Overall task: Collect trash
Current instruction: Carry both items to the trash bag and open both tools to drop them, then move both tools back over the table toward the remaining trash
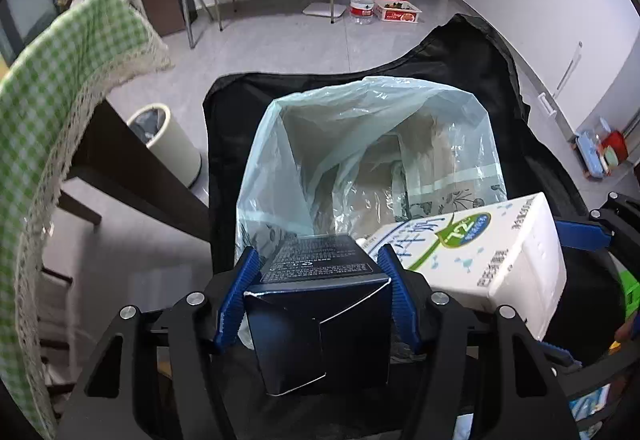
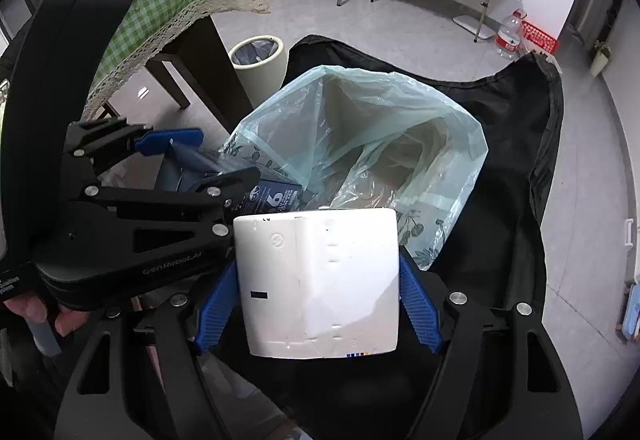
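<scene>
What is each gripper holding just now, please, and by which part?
Left gripper: dark box, by its side faces. Right gripper: white carton, by its side faces.

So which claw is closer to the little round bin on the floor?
Left. The left claw, holding the dark box, is on the round bin's side; the right claw, holding the white carton, is further away.

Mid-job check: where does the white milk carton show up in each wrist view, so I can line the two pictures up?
Left wrist: the white milk carton sits lower right, beside the dark blue box held in the left gripper.
Right wrist: the carton fills the lower centre, clamped in the right gripper.
Shared landmark: the pale blue trash bag, mouth open just beyond both cartons, lying on black fabric.
</scene>
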Available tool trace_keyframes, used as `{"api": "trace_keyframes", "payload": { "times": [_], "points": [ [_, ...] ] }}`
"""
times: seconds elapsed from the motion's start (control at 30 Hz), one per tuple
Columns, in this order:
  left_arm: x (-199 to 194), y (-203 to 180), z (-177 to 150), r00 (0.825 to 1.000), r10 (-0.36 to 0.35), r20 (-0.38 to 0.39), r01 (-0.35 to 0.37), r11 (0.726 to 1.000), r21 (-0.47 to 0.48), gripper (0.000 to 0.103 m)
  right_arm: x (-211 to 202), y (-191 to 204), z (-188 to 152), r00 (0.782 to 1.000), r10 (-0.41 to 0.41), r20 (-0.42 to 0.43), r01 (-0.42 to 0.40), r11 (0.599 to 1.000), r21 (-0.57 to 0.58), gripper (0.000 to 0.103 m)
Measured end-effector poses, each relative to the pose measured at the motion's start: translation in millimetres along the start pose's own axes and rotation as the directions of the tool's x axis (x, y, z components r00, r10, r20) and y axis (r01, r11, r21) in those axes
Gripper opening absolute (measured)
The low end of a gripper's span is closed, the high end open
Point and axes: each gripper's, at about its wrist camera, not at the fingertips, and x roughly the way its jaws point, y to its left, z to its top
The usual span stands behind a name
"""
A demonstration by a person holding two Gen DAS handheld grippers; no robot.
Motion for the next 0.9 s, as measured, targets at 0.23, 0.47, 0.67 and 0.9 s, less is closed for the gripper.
{"api": "trace_keyframes", "payload": {
  "times": [0.23, 0.47, 0.67, 0.9],
  "points": [
    [-4, 12, 0, 0.999, -0.030, -0.011, 0.030, 0.999, -0.015, 0.071, -5, 6, 4, 0.999, -0.017, -0.039, 0.013, 0.996, -0.088, 0.085],
    [-29, 22, 7, 0.999, -0.034, 0.031, 0.035, 0.999, -0.030, 0.071, -28, -2, 8, 0.998, -0.068, 0.010, 0.069, 0.993, -0.097, 0.085],
    [-64, 27, 15, 0.995, -0.022, 0.101, 0.025, 0.999, -0.033, 0.071, -42, -11, 10, 0.994, -0.102, 0.038, 0.105, 0.991, -0.078, 0.085],
    [-100, 38, 13, 0.988, 0.011, 0.154, -0.005, 0.999, -0.036, 0.071, -65, -10, 17, 0.988, -0.126, 0.089, 0.134, 0.988, -0.080, 0.085]
  ]
}}
